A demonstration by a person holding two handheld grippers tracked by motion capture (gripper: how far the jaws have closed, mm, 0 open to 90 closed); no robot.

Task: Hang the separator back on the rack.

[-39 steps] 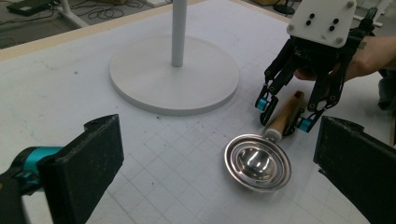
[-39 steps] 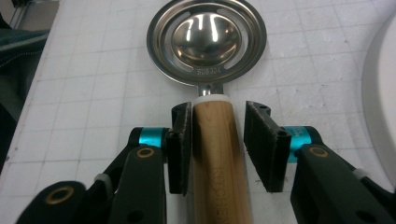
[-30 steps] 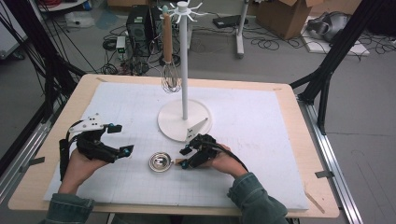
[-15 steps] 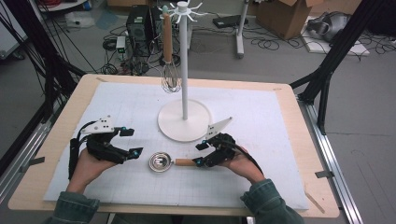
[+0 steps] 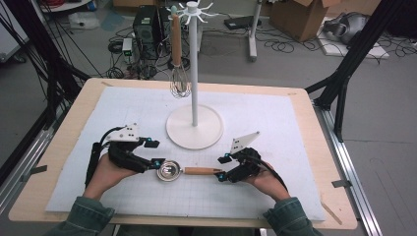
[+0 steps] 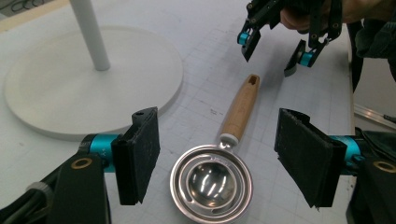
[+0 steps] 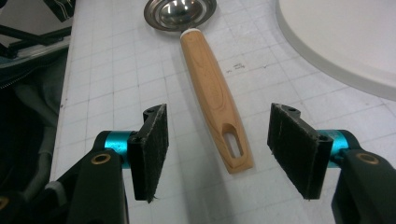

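2 grippers flank the strainer (image 5: pixel 169 171): left jaws closing around its bowl, right jaws open.

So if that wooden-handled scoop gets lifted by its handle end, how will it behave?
The scoop looks rigid: metal bowl, solid wooden handle. Held at the far end, it would probably dip bowl-first. The smooth, tapered wood might slip between the pads of the right hand-held gripper.

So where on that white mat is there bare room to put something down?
Bare mat lies along the far right, beyond the right gripper, and at the far left behind the left gripper. It is crowded in the middle, around the stand's base and the strainer.
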